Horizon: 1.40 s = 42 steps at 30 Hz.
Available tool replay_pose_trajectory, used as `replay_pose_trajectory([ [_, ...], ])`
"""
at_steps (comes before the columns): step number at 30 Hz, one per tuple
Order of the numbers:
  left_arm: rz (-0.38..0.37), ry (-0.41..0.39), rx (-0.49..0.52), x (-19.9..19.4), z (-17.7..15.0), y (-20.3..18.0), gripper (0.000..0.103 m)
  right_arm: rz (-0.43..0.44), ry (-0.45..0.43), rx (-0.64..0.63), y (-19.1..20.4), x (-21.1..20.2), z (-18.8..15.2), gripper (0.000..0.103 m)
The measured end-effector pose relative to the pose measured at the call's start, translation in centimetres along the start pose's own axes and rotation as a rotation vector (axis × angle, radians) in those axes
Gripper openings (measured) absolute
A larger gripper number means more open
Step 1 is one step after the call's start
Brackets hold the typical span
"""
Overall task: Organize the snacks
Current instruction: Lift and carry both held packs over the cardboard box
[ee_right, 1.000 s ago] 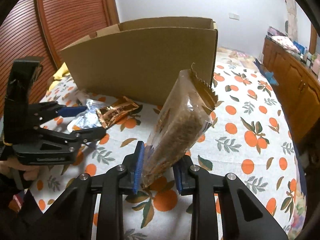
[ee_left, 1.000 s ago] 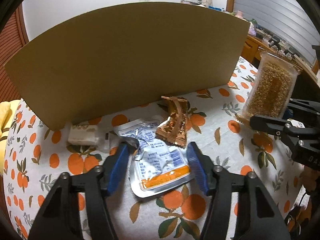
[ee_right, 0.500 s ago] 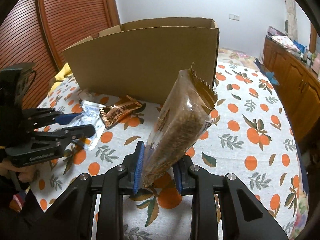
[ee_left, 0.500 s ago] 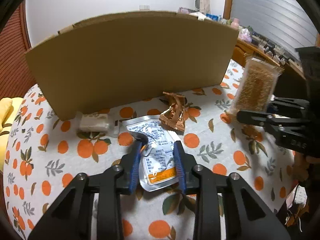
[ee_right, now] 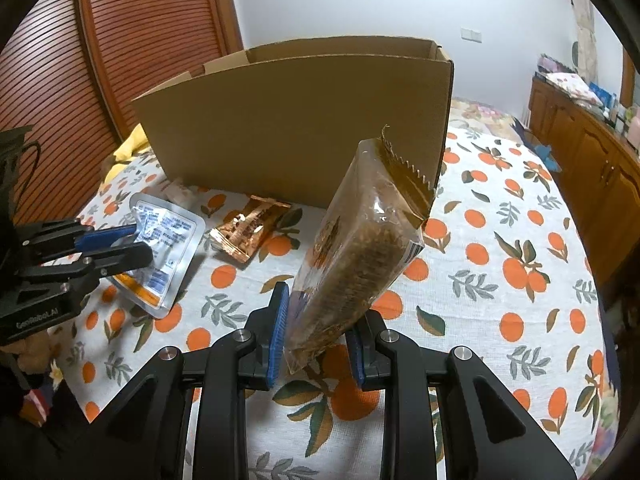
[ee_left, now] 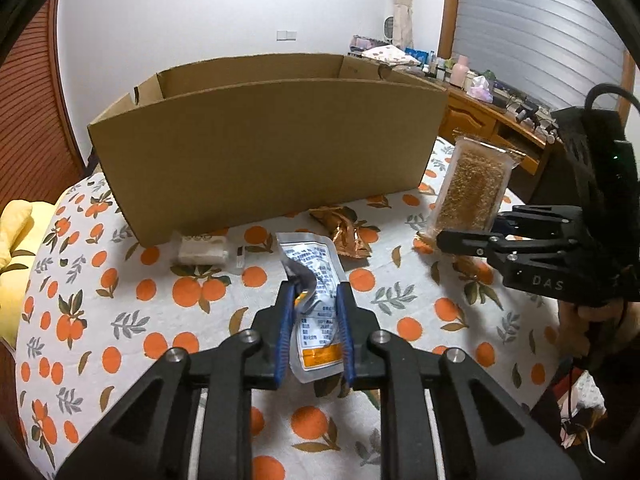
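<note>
My left gripper [ee_left: 314, 292] is shut on a silver foil pouch [ee_left: 320, 320] with blue print and an orange strip. The pouch hangs crumpled between the blue pads, lifted off the tablecloth [ee_left: 120, 320]. In the right wrist view the same pouch [ee_right: 168, 240] sits in the left gripper [ee_right: 128, 244] at the left. My right gripper [ee_right: 320, 320] is shut on the lower end of a clear pack of brown grain bar [ee_right: 360, 248], held upright and tilted right; the left wrist view shows this pack [ee_left: 472, 188] too. An open cardboard box [ee_left: 272, 152] stands behind both.
A copper foil wrapper [ee_left: 348, 228] and a small white packet [ee_left: 200, 250] lie on the orange-print cloth in front of the box wall. A yellow cloth [ee_left: 12, 232] lies at the far left. Wooden cabinets [ee_right: 580, 152] line the right side.
The left gripper's jaws closed onto the silver pouch, then it rose and drew back with the pouch off the cloth. The right gripper and its grain bar pack stayed put.
</note>
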<state>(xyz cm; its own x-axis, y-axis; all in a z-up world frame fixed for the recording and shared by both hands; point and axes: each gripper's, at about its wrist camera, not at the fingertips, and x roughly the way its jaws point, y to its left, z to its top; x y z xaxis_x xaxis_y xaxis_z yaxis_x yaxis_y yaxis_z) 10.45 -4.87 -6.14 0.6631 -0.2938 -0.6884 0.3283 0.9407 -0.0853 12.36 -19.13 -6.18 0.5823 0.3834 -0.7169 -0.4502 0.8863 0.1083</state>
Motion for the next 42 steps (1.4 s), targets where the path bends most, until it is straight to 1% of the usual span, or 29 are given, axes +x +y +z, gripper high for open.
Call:
replay_pose_trajectory([
  [10,-0.01,-0.046,0.009,-2.0,1.6,0.1,0.018,-0.001,-0.029,-0.005,0.0,-1.1,0.5,0.025],
  [20,0.004,-0.109,0.025,-3.9,4.2,0.7,0.018,-0.005,-0.073,-0.026,0.1,-2.9,1.6,0.025],
  [32,0.037,-0.174,0.045,-5.8,8.0,2.0,0.018,-0.02,-0.135,-0.087,1.3,-5.1,5.2,0.025],
  [42,0.065,-0.19,0.04,-5.6,10.1,3.3,0.019,-0.026,-0.171,-0.131,2.1,-6.0,8.0,0.025],
])
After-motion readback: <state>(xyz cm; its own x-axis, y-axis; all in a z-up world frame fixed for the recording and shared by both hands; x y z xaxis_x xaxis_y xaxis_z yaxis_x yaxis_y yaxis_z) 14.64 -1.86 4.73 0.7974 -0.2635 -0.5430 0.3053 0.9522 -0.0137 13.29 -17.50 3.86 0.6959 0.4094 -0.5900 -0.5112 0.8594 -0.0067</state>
